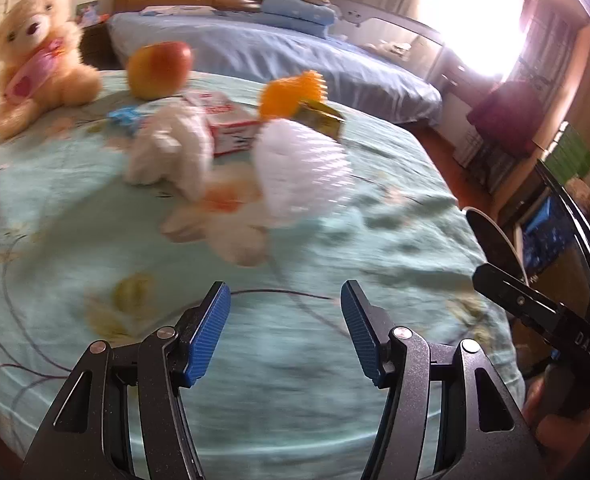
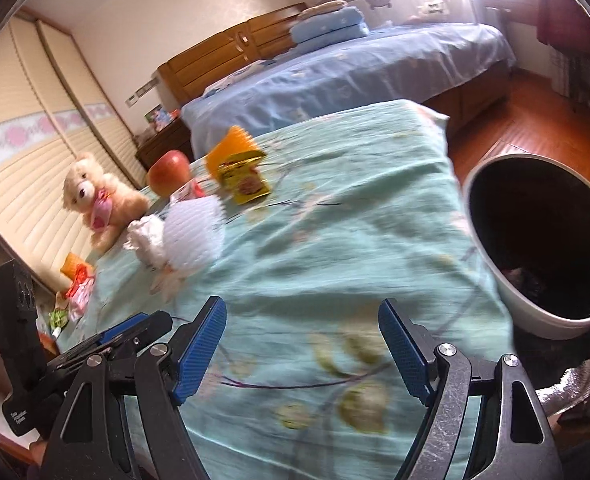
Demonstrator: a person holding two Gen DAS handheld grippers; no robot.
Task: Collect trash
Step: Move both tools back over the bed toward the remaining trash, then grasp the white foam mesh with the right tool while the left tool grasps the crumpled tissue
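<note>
- Cream plush: a teddy bear (image 1: 39,48) sits at the upper left of the left wrist view, on a bed (image 1: 75,208) covered in pale green flowered cloth.
- Just right of the bear lies a red and yellow apple (image 1: 159,70), with a small blue wrapper (image 1: 123,117) below it.
- Near the middle top, a crumpled white tissue (image 1: 171,152) leans against a red and white carton (image 1: 227,122).
- Right of those, a white foam fruit net (image 1: 307,168) lies on the cover; behind it are an orange spiky thing (image 1: 291,94) and a yellow packet (image 1: 322,117).
- At the bottom of that view, the left tongs (image 1: 285,330) stand apart over bare cloth, with nothing between the blue pads.
- In the right wrist view, more wrappers (image 2: 77,284) lie at the left edge of the bed, below the bear.
- At the bottom centre, the right tongs (image 2: 303,348) gape wide and hold nothing.
- At the right edge, a white bin (image 2: 507,284) with a dark inside stands beside the bed, on the wooden floor (image 2: 503,128).
- A second bed (image 2: 335,76) in blue fills the upper background.
</note>
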